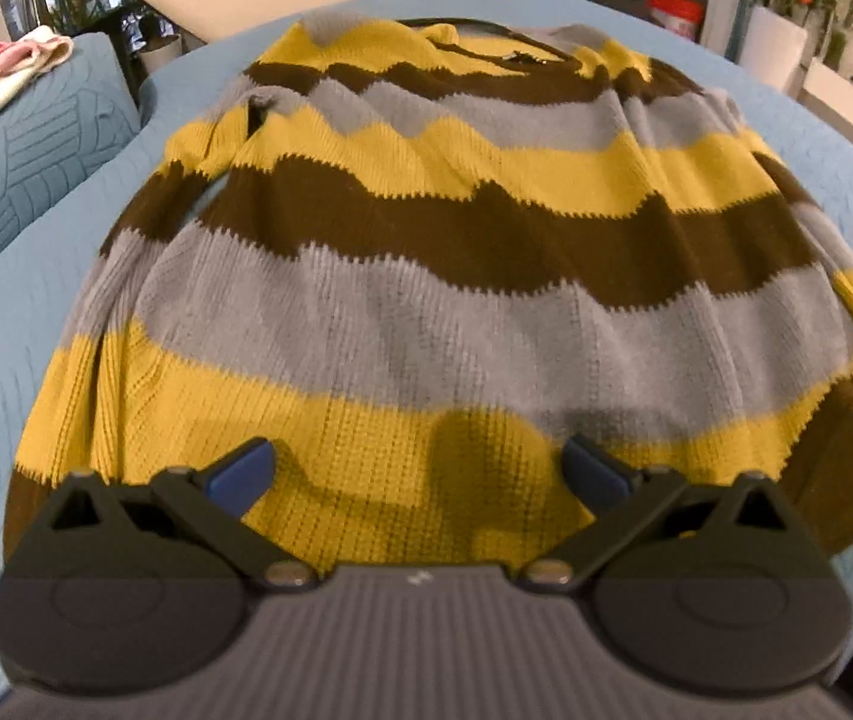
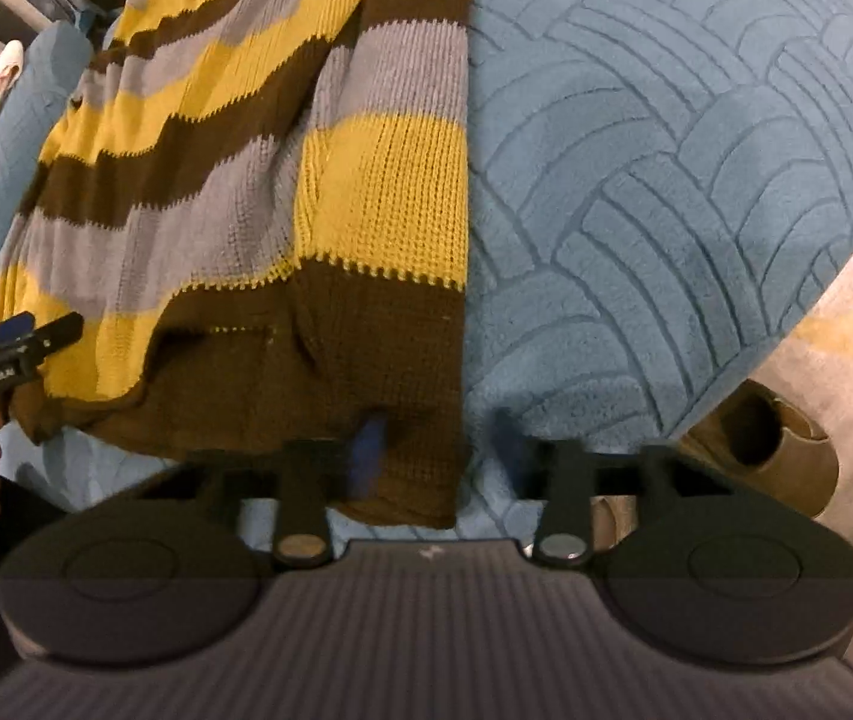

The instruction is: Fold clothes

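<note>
Sweater (image 1: pixel 456 276) fills the left wrist view, a knit in yellow, brown and grey bands lying face up on a blue quilted cover (image 1: pixel 24 300), neckline at twelve o'clock and hem at six. Its sleeves appear already turned in along the nine and three o'clock edges. The left gripper (image 1: pixel 420 468) hovers over the yellow band near the hem with its blue-padded fingers (image 1: pixel 243 471) spread wide and holding nothing. A pink and cream cloth (image 1: pixel 0 75) sits on a cushion at ten o'clock, well apart.

From the right wrist view, the sweater (image 2: pixel 234 180) runs from twelve o'clock down toward six, its straight side edge dividing knit from bare cover (image 2: pixel 666 180). The right gripper (image 2: pixel 438 450) straddles the brown hem corner, fingers partly open: one pad over the knit, the other over the cover just beside the edge. Motion blur hides whether either pad touches cloth. The left gripper (image 2: pixel 12 336) shows at nine o'clock, near the hem.

Likely next comes lifting the hem toward the neckline. The loose knit may stretch or sag, and a pinch catching only the top layer would drag the folded sleeve out. With one tool at the corner and the other mid-hem, an uneven lift could skew the fold.
</note>
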Motion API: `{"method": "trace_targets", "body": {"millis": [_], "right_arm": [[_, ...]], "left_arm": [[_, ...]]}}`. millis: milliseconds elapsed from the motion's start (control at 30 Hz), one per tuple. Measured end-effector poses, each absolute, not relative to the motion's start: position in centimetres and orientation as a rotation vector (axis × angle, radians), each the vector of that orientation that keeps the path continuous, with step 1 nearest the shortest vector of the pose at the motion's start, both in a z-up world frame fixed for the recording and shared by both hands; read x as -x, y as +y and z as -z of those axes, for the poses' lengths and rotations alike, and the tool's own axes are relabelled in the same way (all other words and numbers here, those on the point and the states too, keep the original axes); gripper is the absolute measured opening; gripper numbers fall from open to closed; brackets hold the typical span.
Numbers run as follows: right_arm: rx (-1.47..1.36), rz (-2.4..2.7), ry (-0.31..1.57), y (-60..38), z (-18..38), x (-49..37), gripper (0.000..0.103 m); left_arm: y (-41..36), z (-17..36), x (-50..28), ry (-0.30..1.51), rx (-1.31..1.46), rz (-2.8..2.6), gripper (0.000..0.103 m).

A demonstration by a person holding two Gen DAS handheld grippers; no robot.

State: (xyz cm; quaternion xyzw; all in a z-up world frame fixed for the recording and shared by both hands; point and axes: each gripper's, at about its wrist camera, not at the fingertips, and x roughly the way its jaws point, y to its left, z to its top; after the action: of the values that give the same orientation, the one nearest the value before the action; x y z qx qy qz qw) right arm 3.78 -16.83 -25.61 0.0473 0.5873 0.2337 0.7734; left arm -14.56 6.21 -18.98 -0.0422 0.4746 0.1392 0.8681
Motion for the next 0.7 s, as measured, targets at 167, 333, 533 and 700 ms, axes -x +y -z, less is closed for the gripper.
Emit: {"method": "trace_targets", "body": {"millis": [167, 333, 533, 700], "right_arm": [[-0.147, -0.493, 1.169, -17.9, 23.8, -2.0, 0.008], [-0.120, -0.523, 0.973, -16.8, 18.7, 0.4, 0.008], [0.424, -0.657, 0.712, -4.5, 13.8, 6.7, 0.006], [0.790, -0.804, 0.793, 4.0, 20.9, 10.2, 0.009]], "left_arm": [[6.5, 19.4, 14.7, 0.993, 0.091, -0.286, 0.103], [6.9, 19.6, 14.9, 0.997, 0.100, -0.284, 0.103], [6.9, 18.9, 15.0, 0.998, 0.118, -0.284, 0.103], [7.2, 18.8, 15.2, 0.995, 0.132, -0.286, 0.103]]}}
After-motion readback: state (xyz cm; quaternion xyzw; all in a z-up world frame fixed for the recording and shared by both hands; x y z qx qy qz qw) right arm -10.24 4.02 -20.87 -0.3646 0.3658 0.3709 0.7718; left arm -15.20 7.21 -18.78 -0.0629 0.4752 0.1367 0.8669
